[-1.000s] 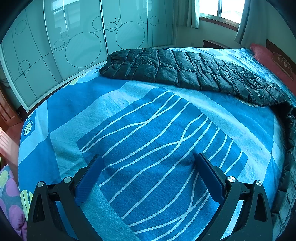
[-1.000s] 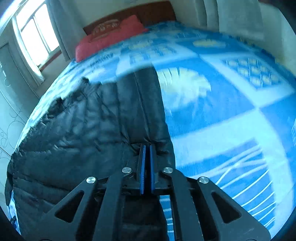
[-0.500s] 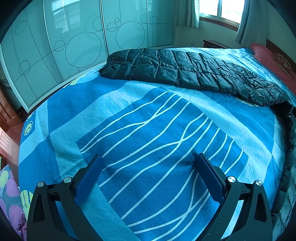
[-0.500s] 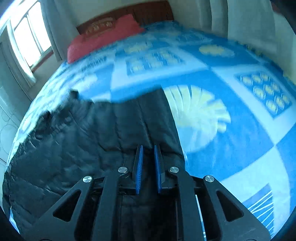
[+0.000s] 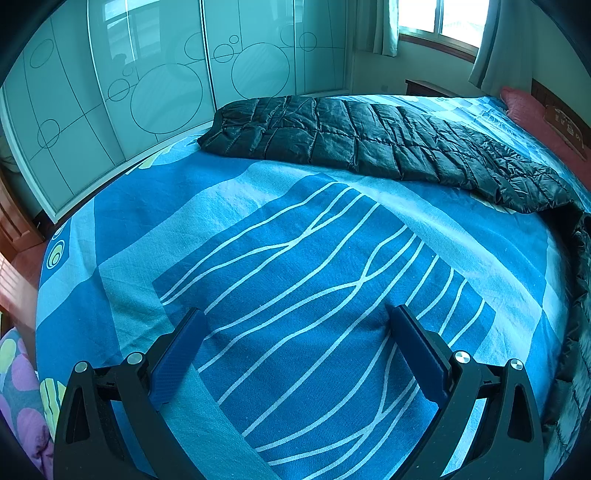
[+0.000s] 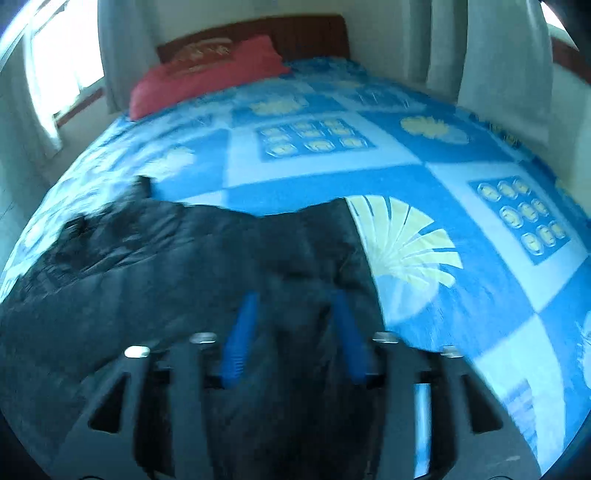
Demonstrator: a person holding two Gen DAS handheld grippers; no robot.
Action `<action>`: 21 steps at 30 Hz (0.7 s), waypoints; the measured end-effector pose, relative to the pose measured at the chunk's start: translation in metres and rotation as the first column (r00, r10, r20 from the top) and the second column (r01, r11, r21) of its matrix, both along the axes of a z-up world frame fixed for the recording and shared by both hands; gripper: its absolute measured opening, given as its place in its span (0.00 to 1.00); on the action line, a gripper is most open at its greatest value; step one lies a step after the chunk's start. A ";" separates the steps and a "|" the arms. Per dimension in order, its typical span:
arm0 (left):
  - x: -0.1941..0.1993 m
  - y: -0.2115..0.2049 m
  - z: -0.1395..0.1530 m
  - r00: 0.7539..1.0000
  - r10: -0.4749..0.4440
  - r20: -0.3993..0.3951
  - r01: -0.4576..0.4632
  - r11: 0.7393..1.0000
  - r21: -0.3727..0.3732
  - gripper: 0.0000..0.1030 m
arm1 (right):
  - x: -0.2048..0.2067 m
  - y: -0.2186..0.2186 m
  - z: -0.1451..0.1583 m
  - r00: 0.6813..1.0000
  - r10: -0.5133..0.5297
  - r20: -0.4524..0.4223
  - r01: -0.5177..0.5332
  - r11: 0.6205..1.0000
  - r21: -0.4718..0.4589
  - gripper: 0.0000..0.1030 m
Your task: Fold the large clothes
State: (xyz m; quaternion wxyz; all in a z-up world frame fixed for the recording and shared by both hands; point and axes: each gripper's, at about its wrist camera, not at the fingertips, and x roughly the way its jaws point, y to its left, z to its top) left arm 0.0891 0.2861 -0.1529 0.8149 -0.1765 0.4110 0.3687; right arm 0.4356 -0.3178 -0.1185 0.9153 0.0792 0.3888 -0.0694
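The left hand-held gripper (image 5: 295, 347) hovered with its jaws spread wide and nothing between them, just above the striped blue panel of the bed (image 5: 147, 206). Beyond that panel the black quilted jacket (image 5: 369, 144) lay stretched along the far side of the bed, one end near the wardrobe doors (image 5: 147, 74), the other trailing off toward the red pillow (image 5: 524, 107) at the head of the bed.

In the blurred right wrist view, the right hand-held gripper (image 6: 293, 332) hung over the jacket (image 6: 166, 277) with its blue fingers (image 6: 240, 332) parted; nothing appeared to be pinched between them, though the blur left contact with the cloth uncertain. Past the fingers, the jacket's edge ran across the bed (image 6: 424, 158), with a corner sticking up on the side nearer the window (image 6: 55, 70), and the pillow (image 6: 207, 70) sat beyond it against the headboard (image 6: 295, 29).

The step in hand looked like a release after laying one flap down, or a regrasp. The next move likely called for both grippers to take fresh hold of a free edge and carry it over the jacket's body, keeping the slippery padding flat.
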 end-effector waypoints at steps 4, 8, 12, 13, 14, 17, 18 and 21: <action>-0.001 0.001 0.000 1.000 0.000 0.003 0.000 1.000 -0.003 0.96 | -0.041 0.027 -0.002 0.999 0.051 0.006 -0.051 0.998 0.031 0.61; -0.001 0.002 -0.001 1.000 0.000 0.006 0.000 1.000 -0.006 0.96 | -0.051 0.044 -0.019 0.999 0.037 -0.024 -0.037 0.999 -0.009 0.61; -0.002 0.001 0.000 1.000 -0.001 0.008 0.001 1.000 -0.008 0.96 | -0.044 0.053 -0.033 0.998 0.029 -0.064 -0.034 0.997 -0.073 0.65; -0.002 0.001 0.000 1.000 -0.001 0.008 0.001 1.000 -0.008 0.96 | -0.043 0.056 -0.035 0.997 0.030 -0.068 -0.036 0.996 -0.084 0.66; -0.002 0.002 0.000 1.000 -0.001 0.005 0.001 1.000 -0.009 0.96 | -0.042 0.057 -0.037 0.997 0.033 -0.069 -0.040 0.995 -0.096 0.67; -0.002 0.003 0.000 1.000 -0.002 0.002 0.002 1.000 -0.020 0.96 | -0.043 0.057 -0.039 0.997 0.037 -0.062 -0.043 0.994 -0.099 0.68; -0.002 0.004 0.001 1.000 -0.002 0.000 0.002 1.000 -0.028 0.96 | -0.044 0.056 -0.040 0.997 0.039 -0.059 -0.044 0.994 -0.095 0.68; 0.000 0.008 0.002 1.000 -0.003 -0.004 0.003 0.999 -0.051 0.96 | -0.044 0.055 -0.040 0.997 0.050 -0.054 -0.054 0.995 -0.082 0.72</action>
